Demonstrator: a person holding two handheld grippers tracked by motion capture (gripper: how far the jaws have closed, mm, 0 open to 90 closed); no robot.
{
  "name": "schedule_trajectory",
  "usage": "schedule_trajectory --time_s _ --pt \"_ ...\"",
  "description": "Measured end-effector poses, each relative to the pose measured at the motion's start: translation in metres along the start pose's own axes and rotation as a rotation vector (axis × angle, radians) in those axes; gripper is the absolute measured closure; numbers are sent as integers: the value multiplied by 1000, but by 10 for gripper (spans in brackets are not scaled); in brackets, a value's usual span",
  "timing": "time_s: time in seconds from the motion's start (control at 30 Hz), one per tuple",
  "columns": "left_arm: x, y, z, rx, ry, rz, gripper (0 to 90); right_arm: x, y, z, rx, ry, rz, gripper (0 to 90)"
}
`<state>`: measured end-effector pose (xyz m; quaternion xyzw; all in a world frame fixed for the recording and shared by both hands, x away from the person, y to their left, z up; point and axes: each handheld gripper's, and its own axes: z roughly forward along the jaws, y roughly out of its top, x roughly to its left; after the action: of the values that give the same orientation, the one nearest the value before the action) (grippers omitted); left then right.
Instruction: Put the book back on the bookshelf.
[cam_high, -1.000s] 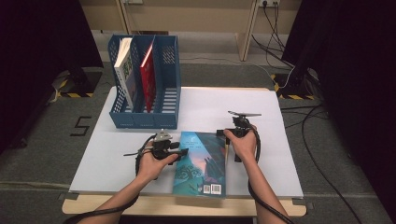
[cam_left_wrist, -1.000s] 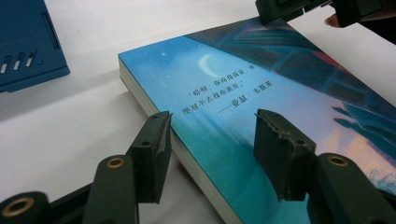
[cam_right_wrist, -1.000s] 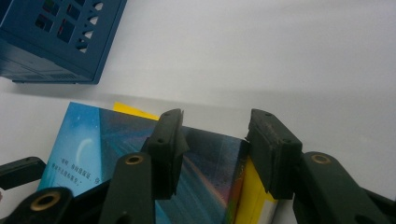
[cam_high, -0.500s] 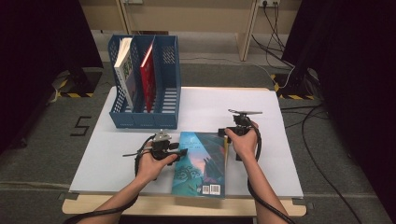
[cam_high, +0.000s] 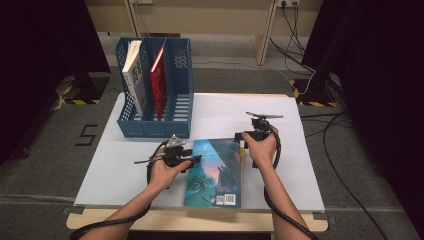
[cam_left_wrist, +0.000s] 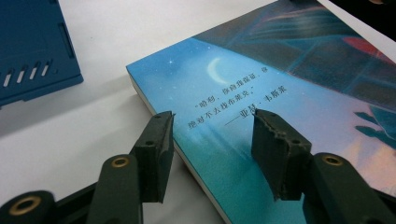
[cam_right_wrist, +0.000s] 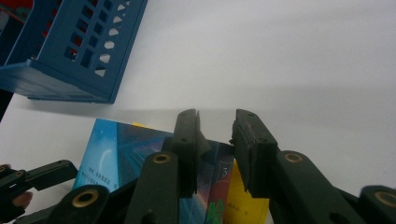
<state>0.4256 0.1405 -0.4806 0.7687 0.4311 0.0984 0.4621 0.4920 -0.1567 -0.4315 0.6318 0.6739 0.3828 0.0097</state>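
Observation:
A blue-covered book (cam_high: 215, 172) lies flat on the white table (cam_high: 225, 110), near its front edge. My left gripper (cam_high: 197, 157) sits at the book's left edge. In the left gripper view (cam_left_wrist: 212, 121) it is open and astride that edge of the book (cam_left_wrist: 261, 93), one jaw over the table, the other over the cover; the jaws have just been closing a little. My right gripper (cam_high: 241, 136) is at the book's far right corner. Its jaws (cam_right_wrist: 215, 116) have just been closing to a narrow gap above the spine and yellow edge of the book (cam_right_wrist: 121, 144), without visibly pressing on it.
A blue file holder (cam_high: 155, 127) stands at the table's back left, just beyond the book, and holds a white-green book (cam_high: 132, 70) and a red book (cam_high: 159, 75). It also appears in the gripper views (cam_left_wrist: 32, 51) (cam_right_wrist: 70, 56). Bare table lies right of the holder.

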Motion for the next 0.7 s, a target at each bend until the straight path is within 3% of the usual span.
schedule_trajectory --time_s 0.23,0.43,0.57,0.7 --pt "0 8 6 -5 6 2 504 -6 7 -5 -2 -6 27 716" --pt "9 9 -6 -34 37 -25 526 -13 7 -10 -16 -30 42 717" --pt "10 8 -10 -6 7 -18 517 -13 7 -13 -32 -48 31 716" --pt "3 3 -2 32 -3 15 535 -9 6 -11 -38 -82 1 712"
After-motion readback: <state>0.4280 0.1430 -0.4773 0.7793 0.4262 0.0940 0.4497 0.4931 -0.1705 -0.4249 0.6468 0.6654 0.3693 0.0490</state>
